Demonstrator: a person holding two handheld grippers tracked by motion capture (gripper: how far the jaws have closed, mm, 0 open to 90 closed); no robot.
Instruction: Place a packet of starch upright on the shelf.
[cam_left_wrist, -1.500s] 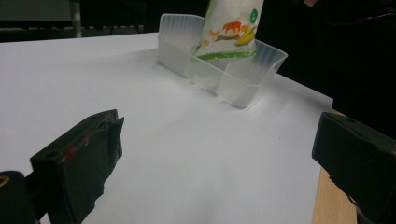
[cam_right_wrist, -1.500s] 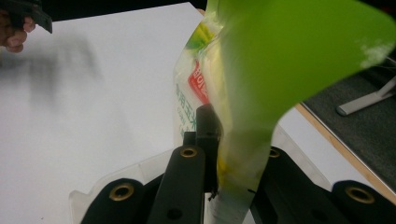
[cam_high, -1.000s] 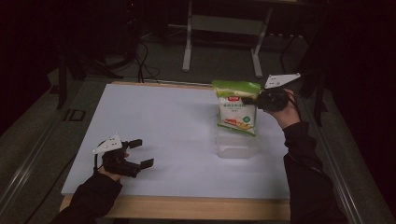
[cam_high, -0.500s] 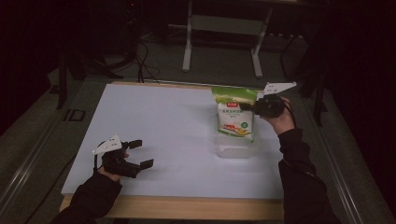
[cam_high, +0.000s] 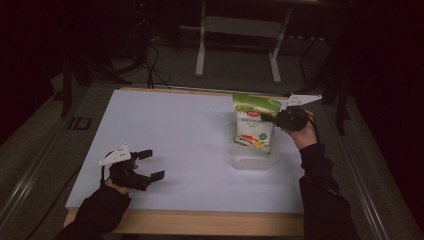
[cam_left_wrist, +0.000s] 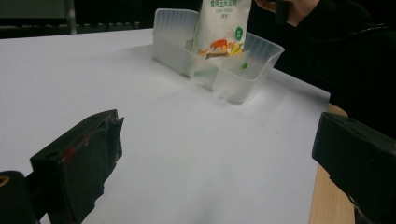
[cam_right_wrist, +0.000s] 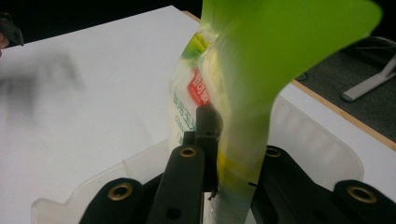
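The right gripper (cam_high: 278, 118) was clamped on the upper edge of the bag (cam_high: 254, 131), a green and white food bag, and in the right gripper view its two black jaws were pressed together on the thin bag (cam_right_wrist: 243, 93) with the plastic squeezed between them. A second before, the bag hung a bit higher and farther from the person, above the far side of the clear box (cam_high: 252, 160). Now it had come down, and its bottom sat inside the box, standing up tall. In the left gripper view the bag (cam_left_wrist: 223, 28) was down between the see-through walls of the box (cam_left_wrist: 252, 74), and it looked to be touching the floor of the box, though the cloudy plastic made that hard to be sure of. This probably meant the job of putting the bag into the box was almost done, and the next thing would be letting go and seeing if the bag stayed standing. It might tip, since it was tall and the box was low. The left gripper (cam_high: 145, 165) had not moved at all; it rested on the white table (cam_high: 165, 125), well away from the box on the person's left side, with its jaws wide apart and nothing between them.
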